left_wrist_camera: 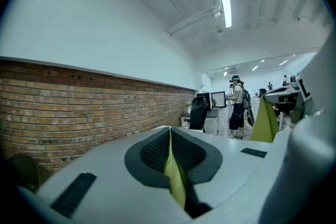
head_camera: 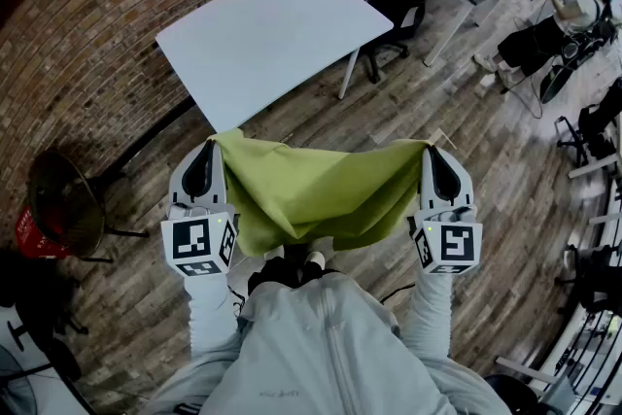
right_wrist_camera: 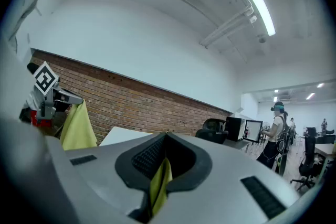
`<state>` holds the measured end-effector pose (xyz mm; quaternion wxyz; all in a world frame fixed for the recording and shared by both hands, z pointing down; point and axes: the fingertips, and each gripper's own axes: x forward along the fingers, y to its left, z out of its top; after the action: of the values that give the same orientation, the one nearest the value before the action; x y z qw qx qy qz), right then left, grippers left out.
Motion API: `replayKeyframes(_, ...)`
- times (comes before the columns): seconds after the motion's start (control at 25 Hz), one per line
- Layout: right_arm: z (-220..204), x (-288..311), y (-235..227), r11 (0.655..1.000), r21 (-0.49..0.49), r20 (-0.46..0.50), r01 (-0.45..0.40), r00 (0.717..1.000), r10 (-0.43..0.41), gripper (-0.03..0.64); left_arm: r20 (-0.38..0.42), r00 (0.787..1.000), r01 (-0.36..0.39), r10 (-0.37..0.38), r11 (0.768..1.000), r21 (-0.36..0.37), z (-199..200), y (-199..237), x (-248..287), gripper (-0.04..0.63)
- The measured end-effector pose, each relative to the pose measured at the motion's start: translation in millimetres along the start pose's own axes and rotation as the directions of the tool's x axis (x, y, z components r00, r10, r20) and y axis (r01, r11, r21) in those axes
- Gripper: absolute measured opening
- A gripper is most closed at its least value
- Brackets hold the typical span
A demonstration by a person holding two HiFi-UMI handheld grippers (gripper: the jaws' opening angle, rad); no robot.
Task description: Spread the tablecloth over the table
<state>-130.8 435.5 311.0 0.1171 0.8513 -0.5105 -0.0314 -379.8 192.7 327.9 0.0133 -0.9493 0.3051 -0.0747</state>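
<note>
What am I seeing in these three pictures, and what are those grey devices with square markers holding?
There is no robot arm here: a person holds a hand-held gripper in each hand. The head view comes from a camera on the person's head, looking down. The other two cameras ride on the grippers and look along their jaws. The left gripper and right gripper each pinch one end of the green tablecloth, which hangs stretched between them. Nothing lies on the white table ahead; it is not yet covered.

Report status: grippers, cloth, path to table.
Both shut on tablecloth corners: left gripper, right gripper. Cloth hangs between them, not yet over the table. Nothing in the way.
</note>
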Motion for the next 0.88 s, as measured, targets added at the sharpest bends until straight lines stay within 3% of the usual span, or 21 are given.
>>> replayKeyframes(0.52,-6,-9,-42,0.999,0.032,0.04,0.032,0.999,-0.034,0.022,0.048,0.998,-0.042,0.041,0.999,0.017,17,-24,-2,0.028)
replayKeyframes(0.88,-12,52,-66,0.999,0.022,0.03,0.042,0.999,-0.043,0.023,0.032,0.997,-0.066,0.066,0.998,0.006,14,-8,64,0.028)
